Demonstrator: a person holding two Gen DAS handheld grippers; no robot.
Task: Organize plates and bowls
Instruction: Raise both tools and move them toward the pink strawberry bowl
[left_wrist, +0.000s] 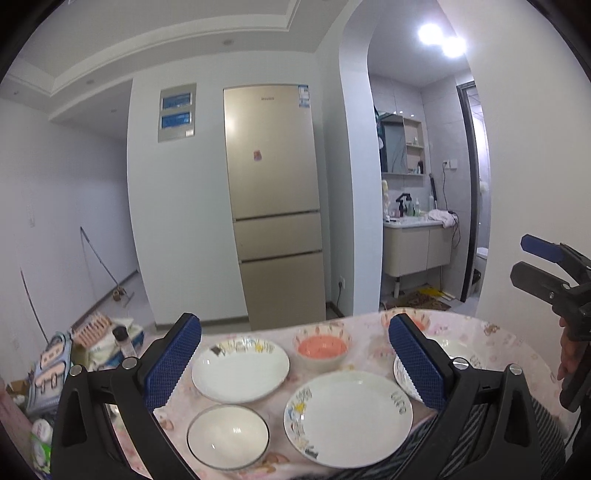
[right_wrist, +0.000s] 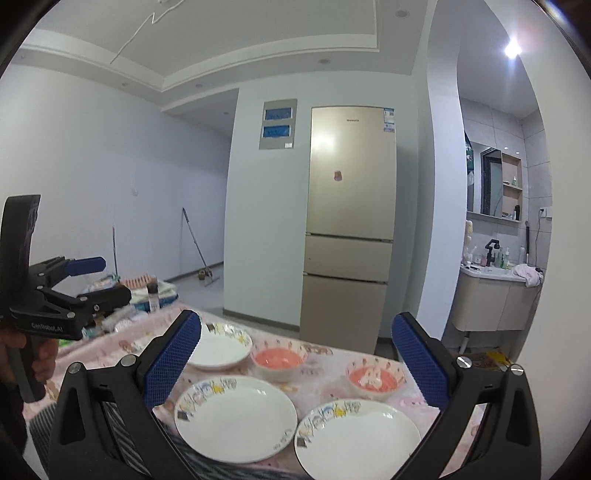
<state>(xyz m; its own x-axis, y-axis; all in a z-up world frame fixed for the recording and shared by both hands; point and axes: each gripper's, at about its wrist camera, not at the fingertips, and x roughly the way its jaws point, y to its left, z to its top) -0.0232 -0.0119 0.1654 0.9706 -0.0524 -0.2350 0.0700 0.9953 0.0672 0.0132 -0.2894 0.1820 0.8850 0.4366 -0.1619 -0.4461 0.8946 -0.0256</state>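
Glass bowl (left_wrist: 228, 436) left-wrist view only | second pink bowl (right_wrist: 375, 378) right-wrist only | both jaws wide, empty

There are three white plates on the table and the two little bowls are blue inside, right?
Not quite: the two little bowls are pink inside, not blue, as the right wrist view shows. The three white plates on the table are right.
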